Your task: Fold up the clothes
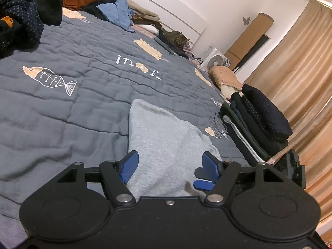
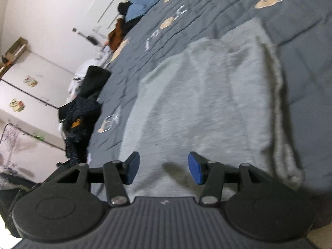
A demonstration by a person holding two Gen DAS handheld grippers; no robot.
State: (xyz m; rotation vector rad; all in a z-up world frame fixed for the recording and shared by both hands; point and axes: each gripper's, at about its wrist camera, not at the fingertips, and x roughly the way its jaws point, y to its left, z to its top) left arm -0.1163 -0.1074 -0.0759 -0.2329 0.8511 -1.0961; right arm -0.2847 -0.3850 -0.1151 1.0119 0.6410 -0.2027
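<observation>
A light grey garment (image 1: 164,137) lies flat on the dark grey bedspread (image 1: 62,103) with fish prints. My left gripper (image 1: 170,166) hangs low over its near end, blue pads wide apart, the cloth spreading beneath and between them without being pinched. In the blurred right wrist view the same grey garment (image 2: 203,95) shows as a broad folded panel with a doubled edge on the right. My right gripper (image 2: 164,168) hovers over its near edge, open, with only cloth below the gap.
A stack of folded dark clothes (image 1: 263,120) sits at the bed's right edge. Unfolded dark clothes (image 1: 20,20) are heaped at far left, and blue and brown clothes (image 1: 116,10) lie near the headboard. A cat (image 1: 178,38) rests there. A fan (image 1: 215,60) and curtains (image 1: 300,72) stand beyond.
</observation>
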